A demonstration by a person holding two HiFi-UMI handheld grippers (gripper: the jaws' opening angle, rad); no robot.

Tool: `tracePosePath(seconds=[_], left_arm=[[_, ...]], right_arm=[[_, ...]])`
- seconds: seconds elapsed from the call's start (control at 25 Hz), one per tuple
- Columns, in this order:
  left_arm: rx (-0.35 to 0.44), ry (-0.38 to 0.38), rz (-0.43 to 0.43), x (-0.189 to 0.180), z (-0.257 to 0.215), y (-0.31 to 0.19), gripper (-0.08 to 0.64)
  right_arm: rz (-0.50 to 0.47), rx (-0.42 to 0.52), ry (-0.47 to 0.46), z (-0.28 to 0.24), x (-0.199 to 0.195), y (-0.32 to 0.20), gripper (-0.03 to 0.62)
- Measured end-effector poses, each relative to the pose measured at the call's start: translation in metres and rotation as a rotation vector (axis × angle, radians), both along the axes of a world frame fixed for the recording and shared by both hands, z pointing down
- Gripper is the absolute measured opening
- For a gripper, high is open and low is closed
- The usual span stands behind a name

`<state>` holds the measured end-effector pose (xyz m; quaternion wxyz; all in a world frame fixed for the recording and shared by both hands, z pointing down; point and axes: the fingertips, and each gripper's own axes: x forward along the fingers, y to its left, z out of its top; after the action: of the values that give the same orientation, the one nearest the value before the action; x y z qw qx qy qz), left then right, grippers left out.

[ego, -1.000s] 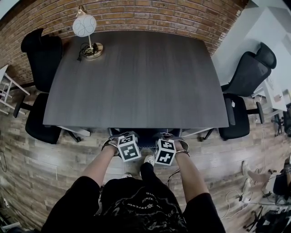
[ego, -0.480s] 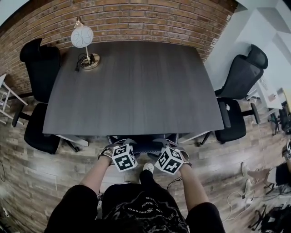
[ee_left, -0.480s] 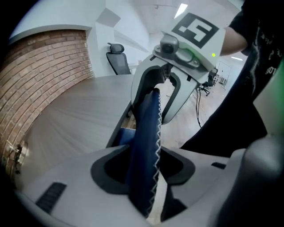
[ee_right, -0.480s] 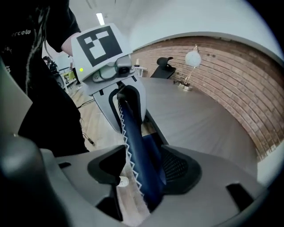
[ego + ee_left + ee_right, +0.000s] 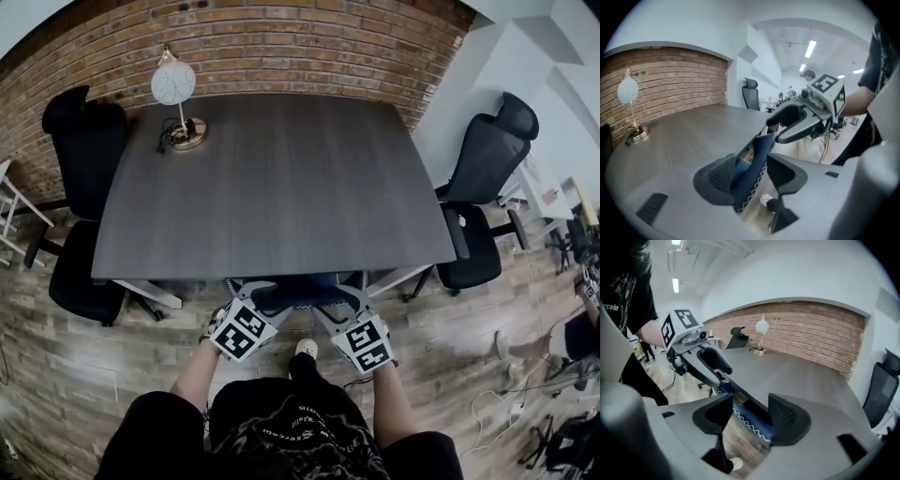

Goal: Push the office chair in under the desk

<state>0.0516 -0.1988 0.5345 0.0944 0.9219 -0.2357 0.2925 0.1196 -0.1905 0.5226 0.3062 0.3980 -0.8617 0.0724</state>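
The office chair (image 5: 298, 296) has a blue back and sits tucked under the near edge of the dark grey desk (image 5: 281, 178); only the top of its back shows. My left gripper (image 5: 260, 298) and right gripper (image 5: 330, 306) hover just before that back, pointing at it from either side. Both gripper's jaws have just been opening and stand wide. In the left gripper view the blue back (image 5: 751, 171) shows in the gap of the left gripper (image 5: 753, 176), with the pads clear of it. The right gripper (image 5: 751, 418) frames the chair's back edge (image 5: 749, 421) the same way.
A black office chair (image 5: 82, 141) stands at the desk's left side and another (image 5: 487, 164) at its right. A round white lamp (image 5: 174, 82) sits on the far left corner. A brick wall (image 5: 281, 42) runs behind the desk. Cables (image 5: 506, 403) lie on the wooden floor at right.
Both grippers have let go of the chair's back, drawn back from the desk edge toward me and rolled outward. The chair stays under the desk.
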Motion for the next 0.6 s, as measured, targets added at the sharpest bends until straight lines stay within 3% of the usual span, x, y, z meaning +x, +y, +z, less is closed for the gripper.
tracePosePath(seconds=[0.16, 0.28, 0.6], left_arm=[[0.079, 0.134, -0.085, -0.009, -0.037, 0.009, 0.216], [0.124, 0.192, -0.129, -0.016, -0.055, 0.019, 0.216], [0.149, 0.354, -0.245, -0.053, -0.092, 0.043, 0.212]], right_arm=[[0.122, 0.062, -0.079, -0.018, 0.001, 0.009, 0.236], [0.201, 0.098, -0.141, -0.034, 0.001, 0.015, 0.236], [0.262, 0.218, -0.179, -0.074, -0.012, 0.043, 0.236]])
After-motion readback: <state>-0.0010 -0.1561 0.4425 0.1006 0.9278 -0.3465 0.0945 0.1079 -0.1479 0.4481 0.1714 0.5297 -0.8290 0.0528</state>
